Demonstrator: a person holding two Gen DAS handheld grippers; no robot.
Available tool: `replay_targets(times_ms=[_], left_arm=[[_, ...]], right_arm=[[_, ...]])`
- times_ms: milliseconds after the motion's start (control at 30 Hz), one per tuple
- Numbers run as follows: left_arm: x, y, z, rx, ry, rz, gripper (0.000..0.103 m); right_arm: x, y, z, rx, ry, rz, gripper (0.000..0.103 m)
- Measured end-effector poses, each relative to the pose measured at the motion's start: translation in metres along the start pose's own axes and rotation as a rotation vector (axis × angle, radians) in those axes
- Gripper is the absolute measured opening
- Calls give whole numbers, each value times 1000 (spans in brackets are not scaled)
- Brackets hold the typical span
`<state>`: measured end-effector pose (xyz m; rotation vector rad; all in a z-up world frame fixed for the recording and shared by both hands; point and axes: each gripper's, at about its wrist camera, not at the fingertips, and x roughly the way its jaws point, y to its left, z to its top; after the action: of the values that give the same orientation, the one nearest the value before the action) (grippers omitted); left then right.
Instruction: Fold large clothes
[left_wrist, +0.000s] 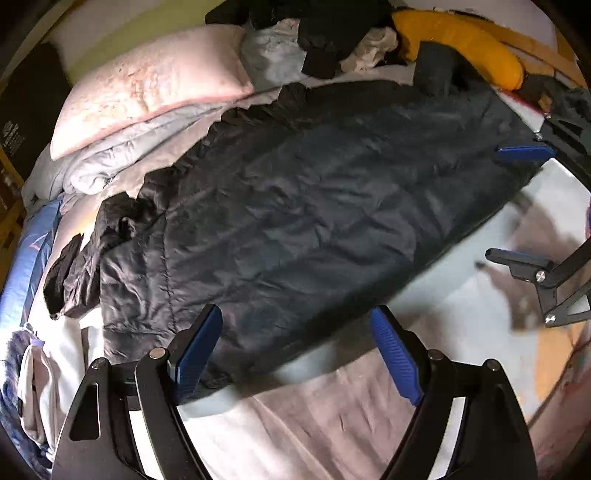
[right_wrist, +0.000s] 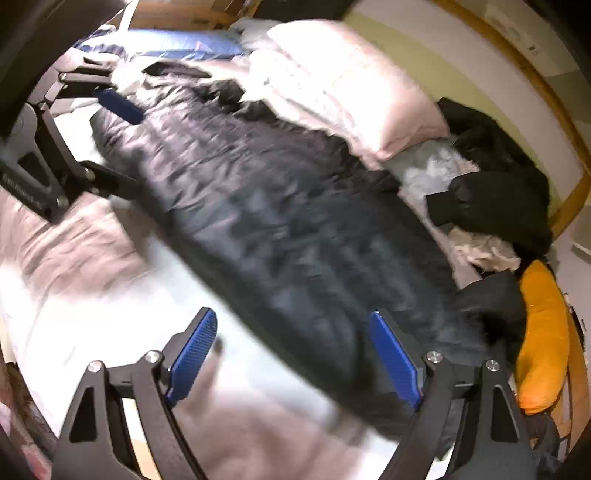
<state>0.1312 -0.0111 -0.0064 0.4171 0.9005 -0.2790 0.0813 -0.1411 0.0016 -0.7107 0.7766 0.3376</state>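
Observation:
A large dark quilted coat (left_wrist: 295, 192) lies spread flat across the bed, running lengthwise between the two grippers; the right wrist view shows the coat (right_wrist: 258, 206) blurred. My left gripper (left_wrist: 297, 314) hangs open over the coat's near edge, with nothing between its blue pads. My right gripper (right_wrist: 291, 317) is open too, just above the other end of the coat, and grips nothing. Each gripper appears in the other's view: the right gripper (left_wrist: 509, 205) at the coat's far right end, the left gripper (right_wrist: 122, 144) at its far left end.
A pink pillow (left_wrist: 147, 85) on a folded grey duvet (left_wrist: 96, 166) lies behind the coat. A heap of black and pale clothes (left_wrist: 325, 29) and an orange cushion (left_wrist: 461, 40) sit at the back right. Pale bedsheet (left_wrist: 314, 406) shows in front.

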Motion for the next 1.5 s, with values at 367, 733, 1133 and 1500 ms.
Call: replay_targets(times_ms=[367, 733, 1133, 1500], left_arm=[[30, 7, -11, -152, -4, 153, 17], [-15, 21, -43, -222, 44, -4, 30], [-119, 38, 38, -263, -336, -138, 86], [-134, 95, 97, -323, -576, 41, 103]], right_arm=[[41, -22, -14, 118, 91, -222, 35], [-11, -1, -30, 193, 63, -88, 20], [-124, -66, 3, 495, -320, 115, 60], [-170, -177, 38, 844, -590, -47, 66]])
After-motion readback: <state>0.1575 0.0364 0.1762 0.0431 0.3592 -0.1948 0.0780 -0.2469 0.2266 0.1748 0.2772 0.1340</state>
